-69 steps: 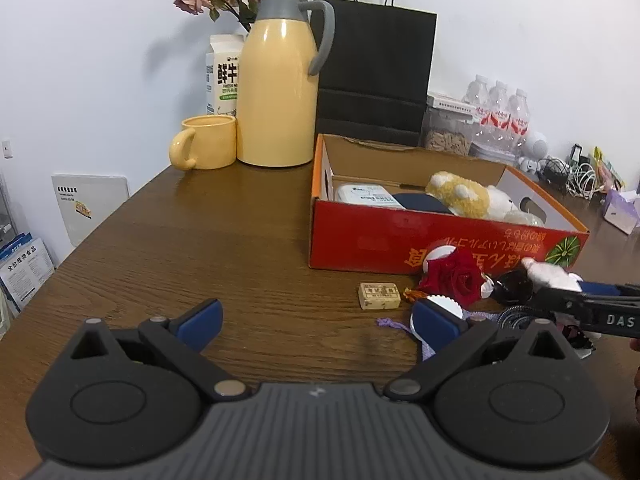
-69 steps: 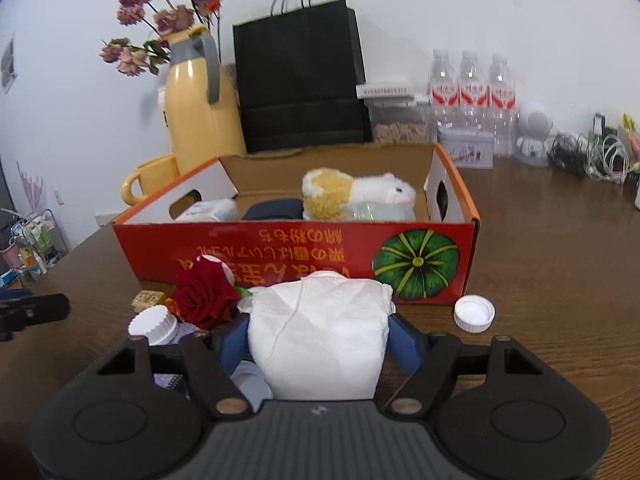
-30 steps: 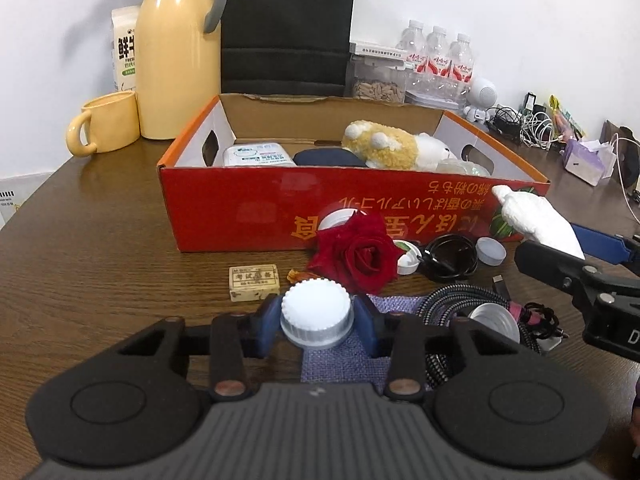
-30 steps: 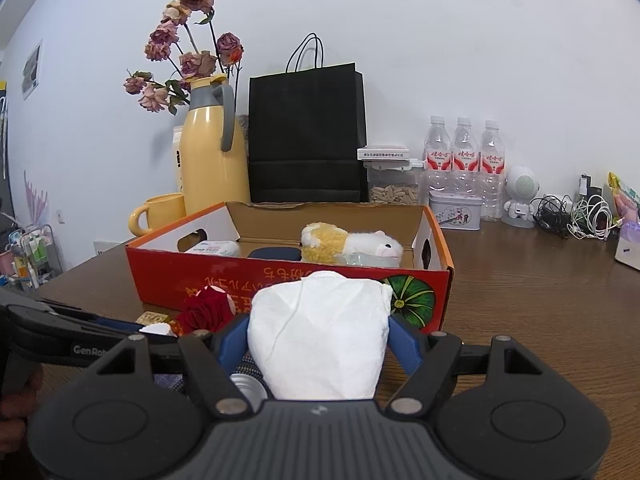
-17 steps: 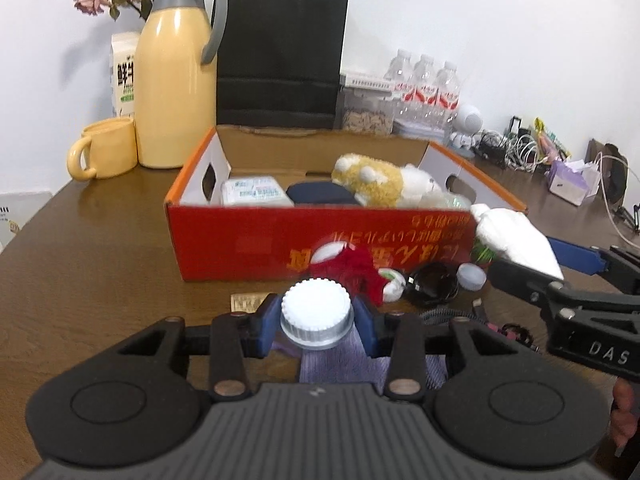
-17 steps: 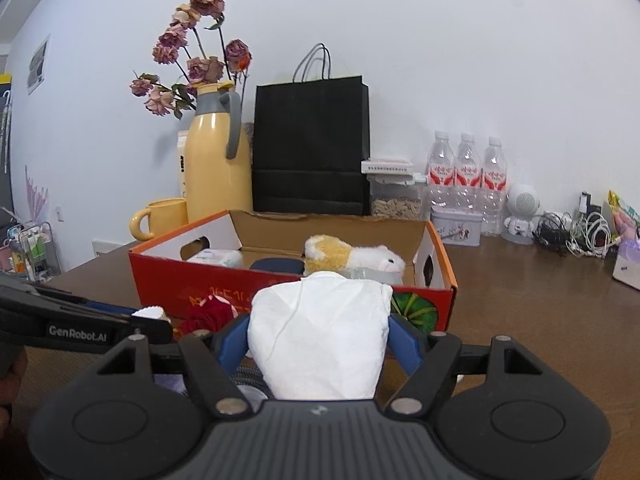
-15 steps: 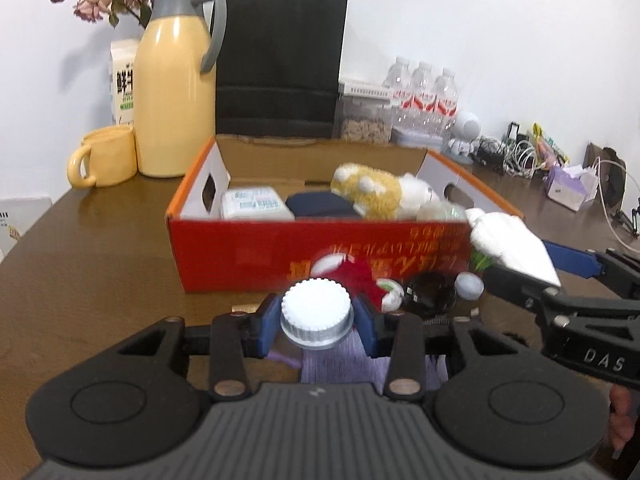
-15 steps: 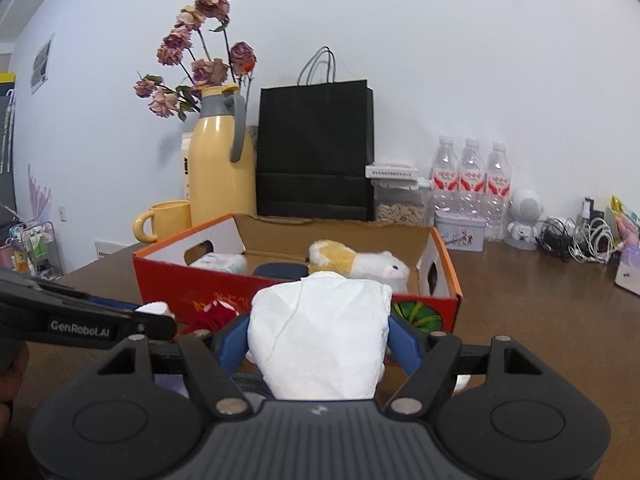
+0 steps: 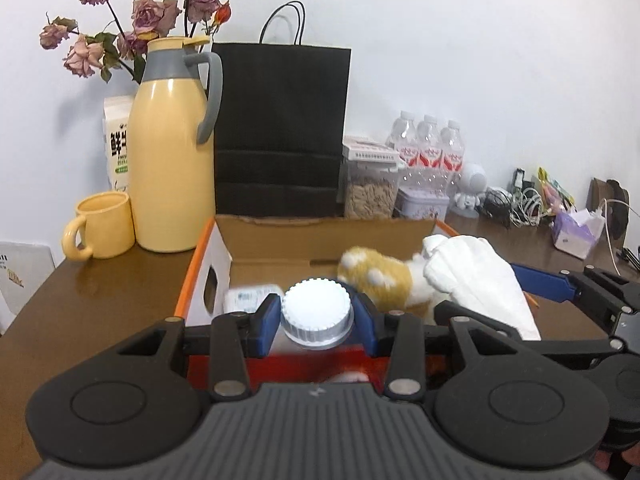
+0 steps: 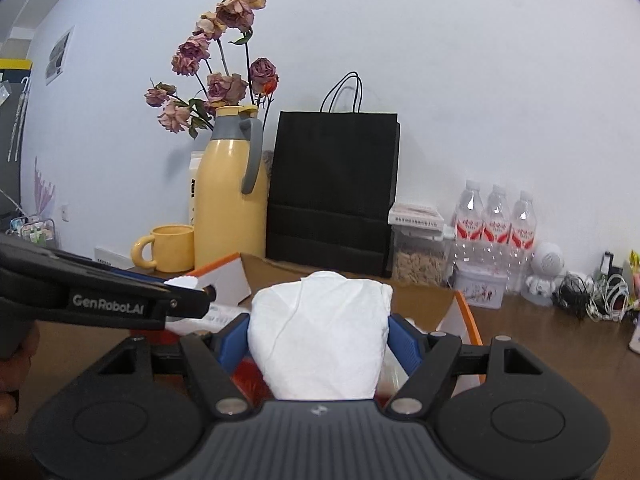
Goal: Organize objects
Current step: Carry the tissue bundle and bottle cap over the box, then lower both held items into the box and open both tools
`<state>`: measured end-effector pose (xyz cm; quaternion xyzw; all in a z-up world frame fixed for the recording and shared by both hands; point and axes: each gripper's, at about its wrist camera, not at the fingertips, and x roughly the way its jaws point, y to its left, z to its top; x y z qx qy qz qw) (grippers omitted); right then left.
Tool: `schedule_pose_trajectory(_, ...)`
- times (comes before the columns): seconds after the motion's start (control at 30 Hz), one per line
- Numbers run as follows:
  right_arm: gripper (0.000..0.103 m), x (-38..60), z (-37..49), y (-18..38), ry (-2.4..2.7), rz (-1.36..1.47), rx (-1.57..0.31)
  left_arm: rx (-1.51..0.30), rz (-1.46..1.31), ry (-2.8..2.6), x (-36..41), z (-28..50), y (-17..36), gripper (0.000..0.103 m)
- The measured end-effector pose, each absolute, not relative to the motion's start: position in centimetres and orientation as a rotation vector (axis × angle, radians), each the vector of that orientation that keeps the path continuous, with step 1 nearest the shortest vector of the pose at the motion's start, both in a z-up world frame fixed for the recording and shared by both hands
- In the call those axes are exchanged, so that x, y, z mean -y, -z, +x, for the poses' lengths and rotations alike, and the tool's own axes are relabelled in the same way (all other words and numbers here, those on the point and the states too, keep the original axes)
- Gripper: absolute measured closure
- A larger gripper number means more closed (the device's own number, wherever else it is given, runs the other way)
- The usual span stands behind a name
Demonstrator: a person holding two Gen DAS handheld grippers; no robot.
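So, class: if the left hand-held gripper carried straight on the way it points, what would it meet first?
Probably the inside of the cardboard box, near the plush toy; the left hand-held gripper holds a white-capped bottle. Depth is unclear.

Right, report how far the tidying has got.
Done: a plush toy and a white packet already lie in the cardboard box. In hand: the left gripper grips a white-capped bottle and the right gripper a white bundle, both at the box. Left: releasing both inside; anything on the table below is hidden.
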<state>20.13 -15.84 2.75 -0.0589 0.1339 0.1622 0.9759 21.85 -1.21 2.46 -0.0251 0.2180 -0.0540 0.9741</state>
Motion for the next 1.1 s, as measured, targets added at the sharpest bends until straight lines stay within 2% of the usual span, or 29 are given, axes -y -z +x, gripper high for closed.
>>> schedule_pose_trajectory(0.47, 0.031, 15.3, 27.1, -1.4, -0.268, -0.064, -0.299, -0.426, -0.109, 0.065, 0.8, 29.2, -1.8, 0.062)
schedule_pose_trajectory(0.77, 0.031, 15.3, 27.7, -0.3, -0.26, -0.069, -0.336, -0.457, -0.096, 0.061, 0.7, 29.7, -0.7, 0.062)
schedule_pose_trajectory(0.9, 0.026, 15.2, 27.7, -0.3, -0.268, -0.069, -0.343, -0.452, -0.087, 0.059, 0.8, 29.6, -0.5, 0.06)
schedule_pose_trajectory(0.93, 0.025, 15.3, 27.7, -0.3, -0.27, -0.066, -0.344, -0.448, -0.083, 0.058, 0.9, 29.6, -0.4, 0.055)
schedule_pose_trajectory(1.0, 0.008, 15.4, 27.9, -0.3, -0.268, -0.06, -0.351, -0.442, -0.081, 0.047, 0.9, 29.6, -0.3, 0.034)
schedule_pose_trajectory(1.03, 0.004, 15.5, 27.9, -0.2, -0.265, -0.056, -0.354, -0.436, -0.08, 0.036, 0.9, 29.5, -0.3, 0.014)
schedule_pose_trajectory(1.07, 0.0, 15.5, 27.9, -0.2, -0.262, -0.053, -0.356, -0.425, -0.081, 0.026, 0.9, 29.4, -0.2, 0.0)
schedule_pose_trajectory(1.1, 0.0, 15.6, 27.9, -0.2, -0.257, -0.051, -0.357, -0.413, -0.083, 0.019, 0.9, 29.2, -0.3, 0.0)
